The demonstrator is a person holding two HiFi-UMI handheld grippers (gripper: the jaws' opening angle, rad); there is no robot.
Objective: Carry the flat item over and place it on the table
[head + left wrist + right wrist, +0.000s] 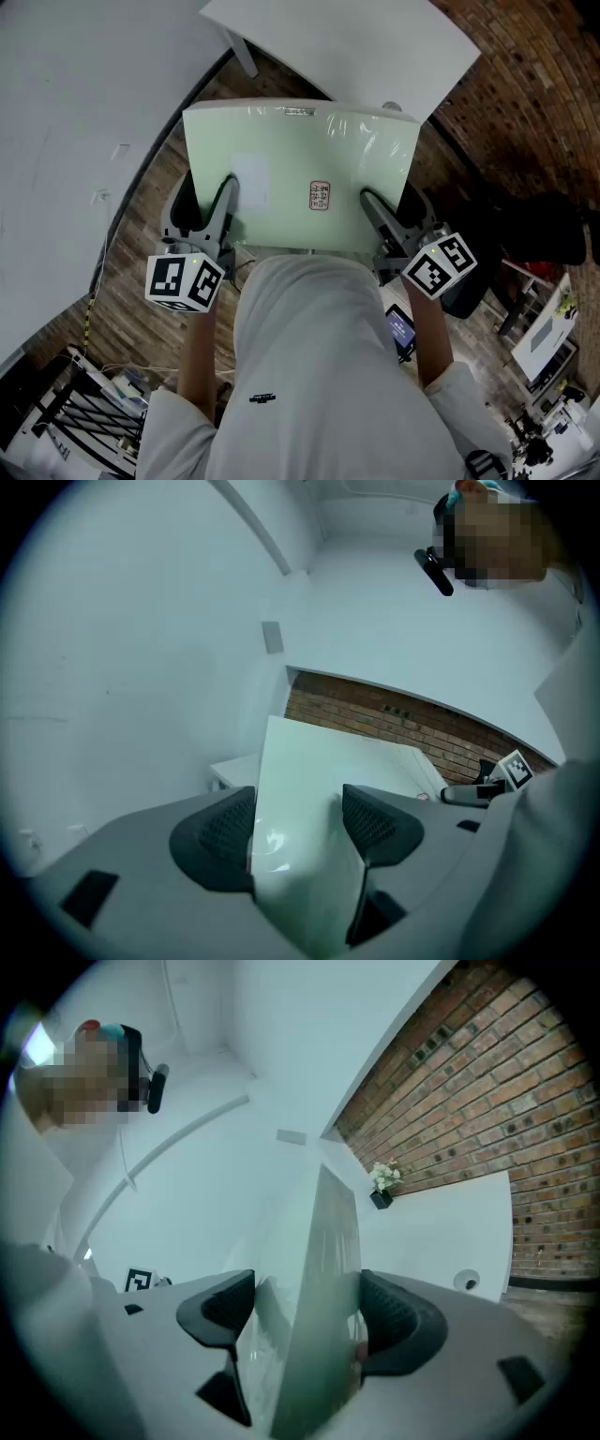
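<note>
The flat item [300, 178] is a pale green board in glossy wrap with a small red-printed label, held level over the wooden floor in front of my body. My left gripper [221, 195] clamps its near left edge and my right gripper [377, 208] its near right edge. In the left gripper view the board [319, 771] stands between the pads of the left gripper [300, 825], which press on it. The right gripper view shows the board [333, 1232] edge-on, pinched in the right gripper [305, 1312]. A white table [375, 47] lies just beyond the board's far edge.
A curved white wall [66, 141] runs along the left and a brick wall [534, 84] on the right. On the table [441, 1232] stands a small potted plant [382, 1183]. A black chair [548, 230] and cluttered gear [84, 412] lie near my sides.
</note>
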